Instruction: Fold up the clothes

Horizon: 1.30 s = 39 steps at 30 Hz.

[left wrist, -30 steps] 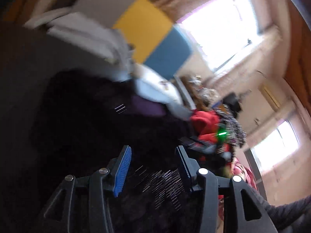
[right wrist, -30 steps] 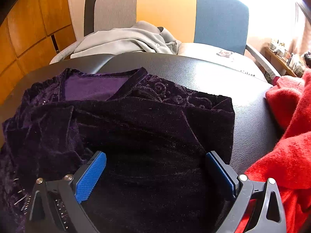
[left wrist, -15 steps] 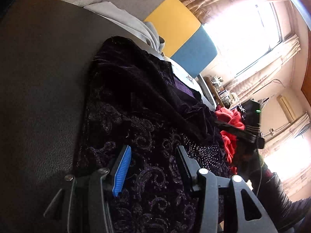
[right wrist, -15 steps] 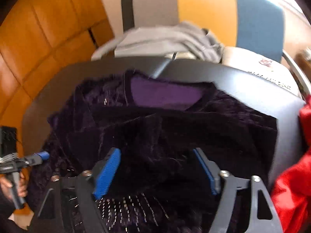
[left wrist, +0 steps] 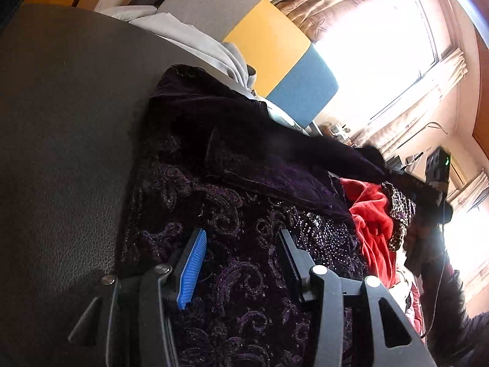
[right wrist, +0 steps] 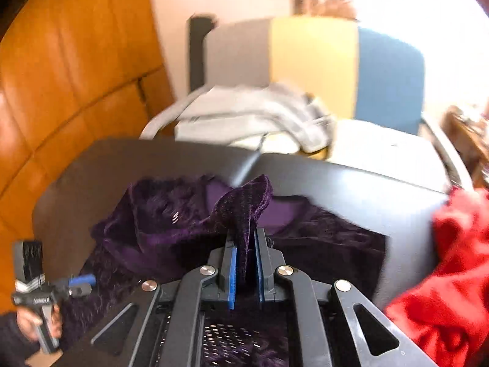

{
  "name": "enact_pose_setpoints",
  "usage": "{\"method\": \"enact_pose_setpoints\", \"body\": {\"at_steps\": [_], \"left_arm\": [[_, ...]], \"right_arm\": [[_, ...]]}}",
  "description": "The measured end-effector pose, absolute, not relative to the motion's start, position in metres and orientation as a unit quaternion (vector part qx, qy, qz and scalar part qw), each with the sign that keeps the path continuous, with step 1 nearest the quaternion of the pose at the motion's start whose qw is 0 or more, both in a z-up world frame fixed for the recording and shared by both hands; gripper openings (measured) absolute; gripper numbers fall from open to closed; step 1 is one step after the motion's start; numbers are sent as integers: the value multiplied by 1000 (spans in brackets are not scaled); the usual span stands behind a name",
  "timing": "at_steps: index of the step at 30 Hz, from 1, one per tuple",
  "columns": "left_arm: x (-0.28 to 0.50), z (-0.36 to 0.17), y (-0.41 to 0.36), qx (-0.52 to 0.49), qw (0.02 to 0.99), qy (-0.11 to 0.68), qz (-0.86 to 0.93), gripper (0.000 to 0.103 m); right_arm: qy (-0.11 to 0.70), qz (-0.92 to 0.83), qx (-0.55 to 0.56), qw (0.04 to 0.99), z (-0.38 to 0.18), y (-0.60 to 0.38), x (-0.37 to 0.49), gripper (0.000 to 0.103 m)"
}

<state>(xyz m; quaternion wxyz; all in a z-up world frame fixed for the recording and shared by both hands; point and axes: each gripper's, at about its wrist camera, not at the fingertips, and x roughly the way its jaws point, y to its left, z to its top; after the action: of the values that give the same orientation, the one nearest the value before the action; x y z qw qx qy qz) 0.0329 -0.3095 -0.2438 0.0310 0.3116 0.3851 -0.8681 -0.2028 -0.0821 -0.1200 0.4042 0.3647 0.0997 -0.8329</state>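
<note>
Pinching only a thin ridge of the one purple velvet garment (right wrist: 171, 232) on the black bench (right wrist: 351, 189), the right hand-held gripper (right wrist: 244, 270) could lose it if pulled hard. The left hand-held gripper (left wrist: 241, 263), jaws spread over the hem at 6 o'clock, anchors nothing, so the cloth may drag. Farther off: one red garment (right wrist: 452, 263) at 3 o'clock, one grey garment (right wrist: 253, 113) at 12.

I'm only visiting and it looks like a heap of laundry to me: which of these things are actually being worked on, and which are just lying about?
In use:
- purple velvet garment, a fold of it pinched in the right gripper
- left gripper, jaws apart over the same garment
- black padded surface it lies on

Lying about:
- red garment
- grey garment
- grey, yellow and blue chair
</note>
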Motion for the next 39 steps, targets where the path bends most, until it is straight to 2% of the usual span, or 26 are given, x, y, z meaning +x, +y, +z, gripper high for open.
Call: {"method": "enact_pose_setpoints", "body": {"at_steps": [4,7,9,13,15,19,21,22,24,25,30,34,39], "left_arm": [[29,-234,-319,338,25,404,-850,48],[27,-210,-332,329,36,374,-866,48],[20,-194,-342,319,32,357,-877,49],[-21,-170,-354,330,49,295,-895,50],[-44,-171,-358,339,55,276,-898,50],[-76,-186,-363,359,74,265,-892,50],[-90,-197,-365,370,86,265,-886,50],[-97,-202,-366,376,91,265,-883,50],[-110,-213,-368,387,103,264,-877,50],[-113,-215,-369,385,106,263,-878,50],[-124,-221,-371,383,113,221,-890,49],[-134,-224,-371,380,117,192,-897,50],[-146,-226,-391,369,107,225,-896,49]], "right_arm": [[66,-827,438,346,-169,-49,-224,26],[25,-822,466,327,-191,-23,-230,27],[13,-823,464,327,-193,-12,-229,34],[19,-827,448,338,-189,-9,-235,42],[28,-827,444,345,-187,-16,-242,46],[62,-818,455,346,-198,-42,-259,47],[81,-809,470,344,-210,-58,-269,47],[91,-804,478,341,-217,-65,-272,43],[103,-804,468,352,-219,-74,-271,14],[106,-805,462,357,-216,-77,-270,12],[97,-837,408,351,-187,-77,-274,11],[119,-835,427,326,-220,-89,-283,12],[63,-837,421,344,-227,-78,-293,17]]}}
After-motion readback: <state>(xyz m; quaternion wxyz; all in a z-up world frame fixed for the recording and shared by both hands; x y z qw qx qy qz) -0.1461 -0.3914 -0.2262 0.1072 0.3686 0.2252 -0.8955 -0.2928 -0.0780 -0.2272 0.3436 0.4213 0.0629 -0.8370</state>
